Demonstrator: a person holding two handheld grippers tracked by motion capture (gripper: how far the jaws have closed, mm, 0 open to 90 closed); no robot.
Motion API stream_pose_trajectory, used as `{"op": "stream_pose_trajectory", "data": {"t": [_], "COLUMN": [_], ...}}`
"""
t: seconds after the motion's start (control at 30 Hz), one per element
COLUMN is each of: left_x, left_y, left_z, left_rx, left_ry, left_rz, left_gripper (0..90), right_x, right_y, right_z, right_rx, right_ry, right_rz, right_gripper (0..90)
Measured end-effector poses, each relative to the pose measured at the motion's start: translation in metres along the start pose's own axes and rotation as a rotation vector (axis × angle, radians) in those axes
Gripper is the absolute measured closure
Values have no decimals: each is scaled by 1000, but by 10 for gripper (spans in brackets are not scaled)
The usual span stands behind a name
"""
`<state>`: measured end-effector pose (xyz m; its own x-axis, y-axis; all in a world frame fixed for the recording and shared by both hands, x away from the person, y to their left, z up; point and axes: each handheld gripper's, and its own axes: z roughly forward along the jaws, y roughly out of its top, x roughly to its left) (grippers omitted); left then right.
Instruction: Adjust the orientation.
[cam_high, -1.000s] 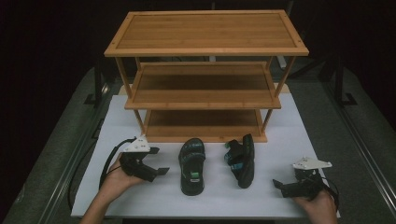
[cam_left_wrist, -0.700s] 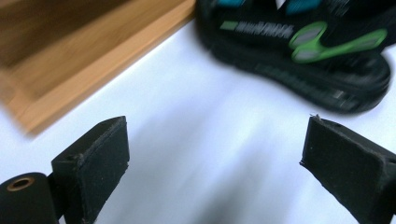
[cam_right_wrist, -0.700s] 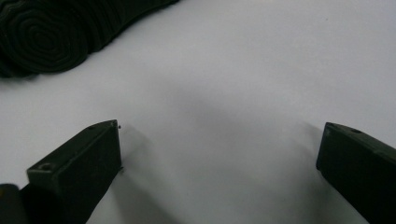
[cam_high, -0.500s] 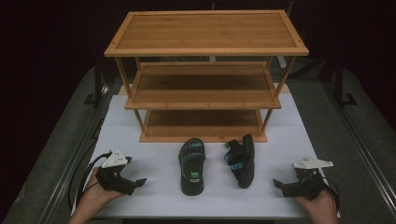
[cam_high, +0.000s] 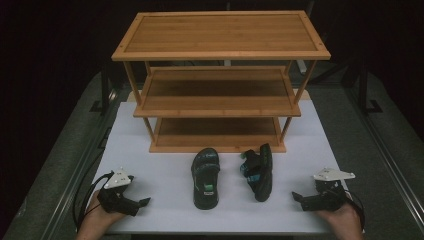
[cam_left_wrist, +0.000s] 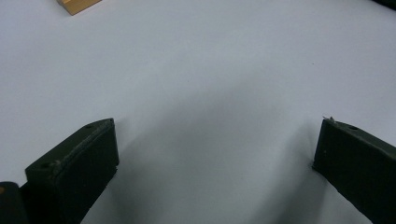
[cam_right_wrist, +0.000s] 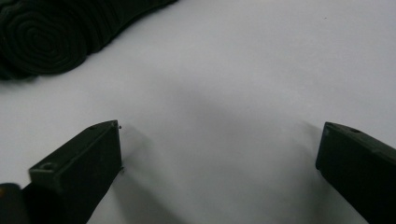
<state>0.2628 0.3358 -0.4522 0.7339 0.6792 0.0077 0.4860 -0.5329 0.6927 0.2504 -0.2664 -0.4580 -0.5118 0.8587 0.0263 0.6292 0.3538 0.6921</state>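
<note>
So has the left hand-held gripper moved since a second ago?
Yes. The left hand-held gripper has pulled back from beside the left sandal toward the near left corner of the white mat, jaws open and empty.

Two sandals (cam_high: 205, 177) (cam_high: 258, 171) side by side on the mat (cam_high: 165, 170), before the shelf rack (cam_high: 220, 60), between both grippers (cam_high: 145, 201) (cam_high: 297, 196)

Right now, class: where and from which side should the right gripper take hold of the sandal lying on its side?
Probably the upturned sole edge of the tipped sandal, approached from its right, where the open right gripper waits. Its sole faces that way, offering a thin edge to pinch.
</note>
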Motion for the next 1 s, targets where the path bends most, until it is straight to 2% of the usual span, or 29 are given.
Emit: {"op": "stream_pose_trajectory", "data": {"t": [0.07, 0.1, 0.13, 0.17, 0.2, 0.23, 0.27, 0.3, 0.37, 0.4, 0.43, 0.47, 0.53, 0.57, 0.6, 0.63, 0.67, 0.7, 0.87, 0.9, 0.97, 1.0], "left_x": [0, 0, 0, 0, 0, 0, 0, 0, 0, 0, 0, 0, 0, 0, 0, 0, 0, 0, 0, 0, 0, 0], "left_y": [0, 0, 0, 0, 0, 0, 0, 0, 0, 0, 0, 0, 0, 0, 0, 0, 0, 0, 0, 0, 0, 0], "left_z": [0, 0, 0, 0, 0, 0, 0, 0, 0, 0, 0, 0, 0, 0, 1, 1, 1, 1, 1, 1, 1, 1], "left_rx": [1, 1, 1, 1, 2, 2, 2, 1, 0, 0, 0, 0, -4, -4, -4, -4, -5, -5, -6, -5, -5, -5], "left_ry": [0, 1, 1, 1, 1, 1, 0, 0, -1, -1, -1, -1, -1, -1, 0, 0, 0, 0, -1, -1, -1, -1], "left_rz": [0, 0, 0, 0, 1, 1, 0, -2, -2, -1, -1, -1, -2, -2, -4, -3, -3, -3, -4, -4, -4, -4], "left_gripper": [0, 0, 0, 0, 0, 0, 0, 0, 0, 0, 0, 0, 0, 0, 0, 0, 0, 0, 0, 0, 0, 0], "right_x": [0, 0, 3, 3, 3, 4, 5, 5, 9, 13, 13, 16, 21, 21, 26, 26, 30, 30, 39, 42, 44, 47], "right_y": [1, 4, 10, 10, 12, 19, 30, 30, 41, 52, 52, 65, 77, 77, 90, 90, 102, 102, 125, 129, 130, 129], "right_z": [-1, -5, -14, -14, -17, -21, -27, -27, -31, -34, -34, -37, -38, -38, -37, -37, -33, -33, -15, -7, -3, 4], "right_rx": [10, 12, -8, -8, -19, -32, -58, -58, -88, -119, -119, -131, -142, -142, -147, -147, -137, -137, -96, -73, -57, -29], "right_ry": [-2, 7, 21, 21, 30, 64, 122, 122, 168, 190, 190, 223, 244, 244, 270, 270, 298, 298, 334, 351, 351, 340], "right_rz": [3, 5, 0, 0, -7, -6, -22, -22, -43, -59, -59, -68, -101, -101, -130, -130, -153, -153, -209, -219, -224, -238], "right_gripper": [36, 80, 244, 244, 289, 388, 600, 600, 777, 894, 894, 895, 896, 896, 895, 895, 896, 896, 896, 896, 895, 896]}}
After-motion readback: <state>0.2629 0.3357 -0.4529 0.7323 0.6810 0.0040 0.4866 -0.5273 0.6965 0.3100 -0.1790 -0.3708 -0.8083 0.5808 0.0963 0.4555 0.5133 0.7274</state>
